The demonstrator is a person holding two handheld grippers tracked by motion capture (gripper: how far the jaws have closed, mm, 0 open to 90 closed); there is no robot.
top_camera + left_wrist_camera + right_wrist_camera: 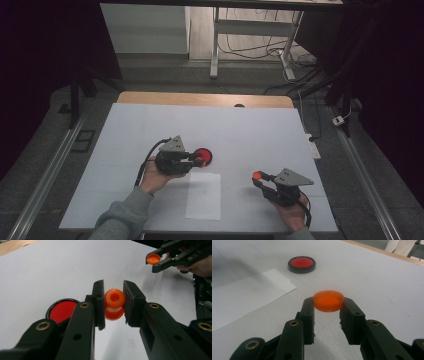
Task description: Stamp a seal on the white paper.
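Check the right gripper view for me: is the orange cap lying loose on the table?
No. The orange cap is clamped between the right gripper's two black jaws, held clear above the white table.

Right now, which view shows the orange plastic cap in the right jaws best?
Right gripper view: the orange plastic cap sits close, clamped between the jaws. The left gripper view shows it small and distant; the high view, an orange dot.
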